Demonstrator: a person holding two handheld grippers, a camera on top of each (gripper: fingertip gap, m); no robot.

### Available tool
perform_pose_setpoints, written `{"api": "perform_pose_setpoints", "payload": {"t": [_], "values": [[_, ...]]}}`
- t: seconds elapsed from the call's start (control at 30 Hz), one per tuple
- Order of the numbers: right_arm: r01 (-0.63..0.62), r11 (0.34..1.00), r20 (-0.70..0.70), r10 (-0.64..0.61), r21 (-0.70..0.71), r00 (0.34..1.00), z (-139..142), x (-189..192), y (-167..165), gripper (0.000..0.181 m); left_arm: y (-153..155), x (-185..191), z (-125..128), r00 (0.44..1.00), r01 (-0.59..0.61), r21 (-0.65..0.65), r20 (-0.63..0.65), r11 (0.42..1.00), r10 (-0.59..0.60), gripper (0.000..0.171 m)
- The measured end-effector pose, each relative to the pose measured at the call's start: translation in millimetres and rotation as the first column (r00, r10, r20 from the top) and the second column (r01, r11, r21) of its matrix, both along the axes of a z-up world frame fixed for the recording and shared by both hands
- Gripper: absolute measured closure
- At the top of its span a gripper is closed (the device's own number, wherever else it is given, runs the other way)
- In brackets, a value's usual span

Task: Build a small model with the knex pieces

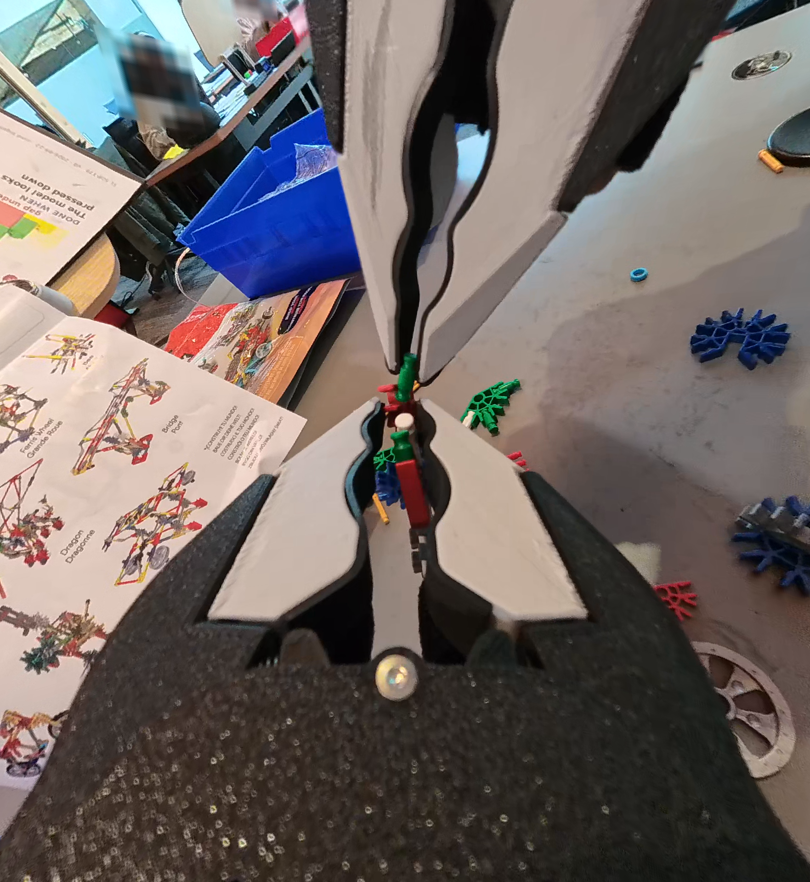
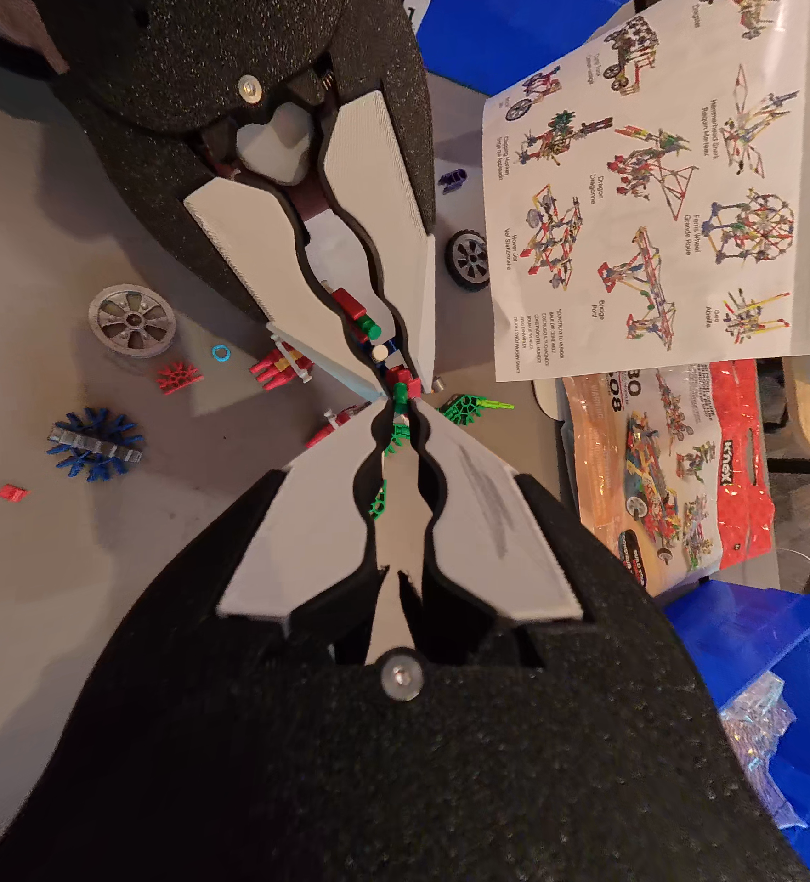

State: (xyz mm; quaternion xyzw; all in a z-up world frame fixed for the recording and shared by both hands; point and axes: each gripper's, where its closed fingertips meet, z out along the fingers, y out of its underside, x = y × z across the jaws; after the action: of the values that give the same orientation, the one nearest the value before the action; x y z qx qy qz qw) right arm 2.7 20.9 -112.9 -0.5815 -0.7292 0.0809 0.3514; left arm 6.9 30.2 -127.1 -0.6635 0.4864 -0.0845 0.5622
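Note:
My left gripper (image 1: 403, 411) is shut on a small construction-toy assembly (image 1: 411, 482): a red piece, a green rod, a white rod end and a red connector (image 1: 395, 405) at the tips. My right gripper (image 2: 400, 405) is shut on a short green rod (image 2: 400, 395). It comes in from the top of the left wrist view (image 1: 405, 377), tip to tip with the left gripper. The green rod (image 1: 405, 374) touches the red connector (image 2: 403, 377). The left gripper (image 2: 400, 382) reaches in from the upper left of the right wrist view. Both are held above a grey table (image 1: 632, 429).
An instruction sheet (image 1: 107, 477) and a toy bag (image 2: 656, 477) lie beside a blue bin (image 1: 288, 224). Loose on the table are a green connector (image 2: 465, 408), blue connectors (image 1: 739, 336), a grey wheel hub (image 2: 131, 320), a tyred wheel (image 2: 469, 260) and red pieces (image 2: 178, 377). My two grippers' fingertips are within a few centimetres of each other. Both grippers' tips are roughly 15 centimetres from the grey wheel hub (image 2: 131, 320).

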Motion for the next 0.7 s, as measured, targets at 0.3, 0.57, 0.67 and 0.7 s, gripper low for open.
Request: {"api": "perform_pose_setpoints", "payload": {"t": [0.3, 0.57, 0.67, 0.7], "values": [[0.019, 0.985, 0.160, -0.046, 0.171, 0.986, 0.2, 3.6, 1.6, 0.176, 1.6, 2.8, 0.3, 1.000, -0.012, 0.005, 0.000, 1.000, 0.012, 0.160], [-0.020, 0.956, 0.289, -0.068, 0.292, 0.955, 0.2, 2.7, 2.2, 0.176, 4.0, 0.9, 1.4, 1.000, -0.026, 0.009, 0.009, 1.000, 0.026, 0.163], [-0.026, 0.953, 0.308, -0.072, 0.302, 0.949, 0.0, 3.2, 2.4, 0.175, 4.4, 0.6, 2.0, 1.000, -0.026, 0.015, 0.007, 1.000, 0.026, 0.165], [-0.029, 0.951, 0.319, -0.075, 0.309, 0.945, -0.8, 3.8, 3.0, 0.175, 4.6, 0.5, 1.8, 1.000, -0.027, 0.013, 0.005, 1.000, 0.027, 0.166]]}}
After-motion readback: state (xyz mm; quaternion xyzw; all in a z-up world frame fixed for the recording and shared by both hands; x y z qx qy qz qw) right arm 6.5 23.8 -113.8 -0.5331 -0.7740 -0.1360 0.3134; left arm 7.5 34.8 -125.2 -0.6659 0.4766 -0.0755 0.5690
